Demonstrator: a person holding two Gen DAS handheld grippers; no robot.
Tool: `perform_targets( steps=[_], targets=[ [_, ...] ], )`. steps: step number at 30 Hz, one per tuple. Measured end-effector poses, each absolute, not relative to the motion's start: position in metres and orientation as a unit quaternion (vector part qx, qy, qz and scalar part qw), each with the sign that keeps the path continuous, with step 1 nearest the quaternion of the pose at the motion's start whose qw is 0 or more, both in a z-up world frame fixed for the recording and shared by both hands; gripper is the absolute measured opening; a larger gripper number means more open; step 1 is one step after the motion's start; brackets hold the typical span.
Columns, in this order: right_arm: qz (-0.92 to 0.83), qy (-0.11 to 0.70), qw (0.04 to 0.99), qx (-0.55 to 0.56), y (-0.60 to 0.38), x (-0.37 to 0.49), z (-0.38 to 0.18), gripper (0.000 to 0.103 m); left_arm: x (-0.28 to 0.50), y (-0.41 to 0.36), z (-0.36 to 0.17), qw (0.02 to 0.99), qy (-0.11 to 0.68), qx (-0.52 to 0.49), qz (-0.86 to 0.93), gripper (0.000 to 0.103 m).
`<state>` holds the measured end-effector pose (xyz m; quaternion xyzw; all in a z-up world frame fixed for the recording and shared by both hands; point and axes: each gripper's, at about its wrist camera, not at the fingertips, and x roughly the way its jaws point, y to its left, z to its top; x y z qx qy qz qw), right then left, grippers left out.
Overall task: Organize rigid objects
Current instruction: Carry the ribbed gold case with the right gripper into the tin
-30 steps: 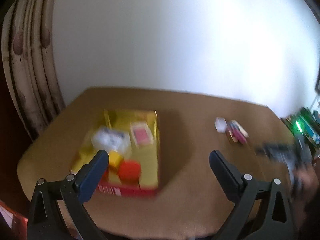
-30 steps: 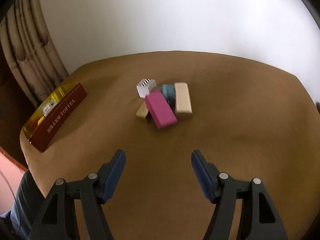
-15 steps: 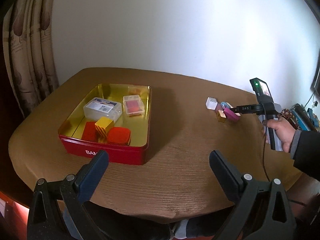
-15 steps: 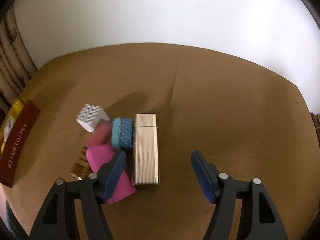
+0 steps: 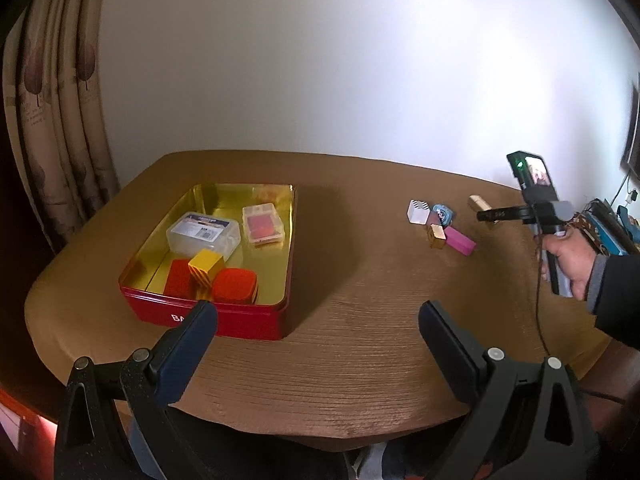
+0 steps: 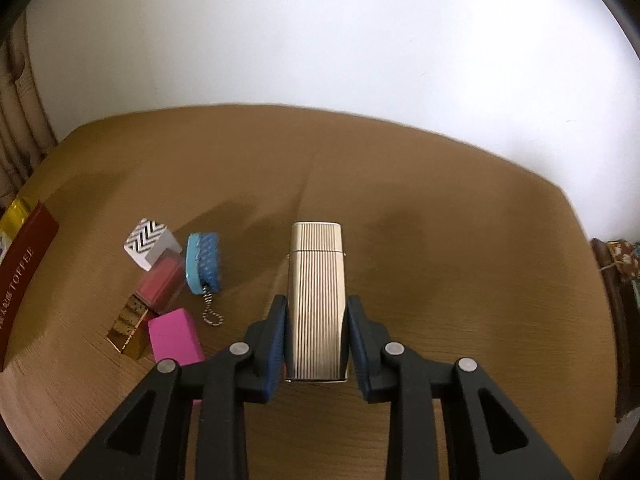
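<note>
1. The right gripper (image 6: 316, 330) has its jaws closed against the two long sides of a ribbed gold lighter (image 6: 317, 280), which points away from the camera above the brown tabletop (image 6: 440, 280); whether it rests on the tabletop or is just lifted, I cannot tell.
2. Just left of it lies a small cluster: a white block with a black zigzag top (image 6: 150, 246), a blue keychain piece (image 6: 203, 262) with a bead chain, a translucent pink case (image 6: 160, 280), a gold block (image 6: 130, 330) and a magenta block (image 6: 176, 338), most of them touching.
3. The left gripper (image 5: 318, 334) hangs with its jaws wide apart and nothing between them, near the front edge of the tabletop.
4. A red tin (image 5: 240, 322) with a gold inside sits well apart from the cluster, holding two clear plastic boxes, two orange-red pieces and a yellow striped block (image 5: 206, 266).
</note>
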<state>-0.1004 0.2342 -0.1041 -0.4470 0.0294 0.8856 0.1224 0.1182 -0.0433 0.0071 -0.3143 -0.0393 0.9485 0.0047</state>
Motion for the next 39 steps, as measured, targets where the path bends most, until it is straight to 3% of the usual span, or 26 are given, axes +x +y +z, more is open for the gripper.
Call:
perform_targets(
  steps=[14, 29, 39],
  targets=[
    [0.909, 0.011, 0.168, -0.381, 0.201, -0.085, -0.021, 0.029, 0.143, -0.057, 0.018, -0.010, -0.052, -0.288, 0.956, 0.099],
    [0.940, -0.030, 0.128, -0.314, 0.122, -0.061, 0.094, 0.029, 0.164, -0.070, 0.040, -0.033, -0.057, -0.251, 0.966, 0.099],
    [0.947, -0.064, 0.096, -0.299, 0.035, -0.058, 0.117, 0.029, 0.172, -0.089, 0.047, -0.069, -0.058, -0.241, 0.966, 0.099]
  ],
)
